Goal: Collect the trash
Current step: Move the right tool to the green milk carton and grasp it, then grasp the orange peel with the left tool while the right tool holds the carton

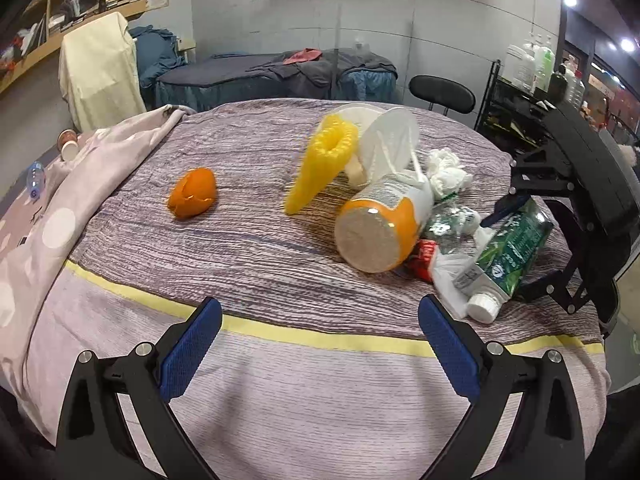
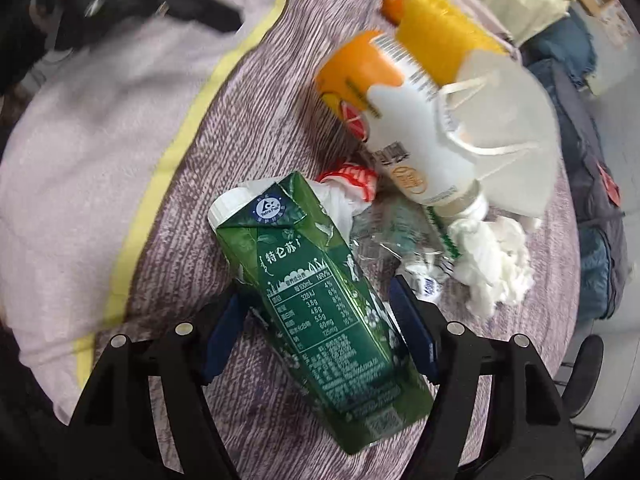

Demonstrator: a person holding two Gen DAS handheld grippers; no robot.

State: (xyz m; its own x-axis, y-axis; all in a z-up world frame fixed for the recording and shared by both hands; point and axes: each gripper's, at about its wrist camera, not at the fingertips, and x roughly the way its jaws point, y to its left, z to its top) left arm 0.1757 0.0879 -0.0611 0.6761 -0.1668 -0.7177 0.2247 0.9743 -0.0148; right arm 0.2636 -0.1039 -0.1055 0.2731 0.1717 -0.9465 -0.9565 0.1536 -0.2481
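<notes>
Carton [image 2: 320,312]: we saw creased green card between the right tool's [image 2: 320,328] pads, contact unclear.
Left tool [image 1: 320,340]: wide, empty.
Bed [image 1: 240,240]: ribbed cloth.

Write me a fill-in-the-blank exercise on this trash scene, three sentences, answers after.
1. The carton between the right gripper's fingers is ____ in colour.
2. The left gripper stands open and holds ____.
3. Apart from the pile, on its own, lies an orange ____.

Missing words: green; nothing; peel
</notes>
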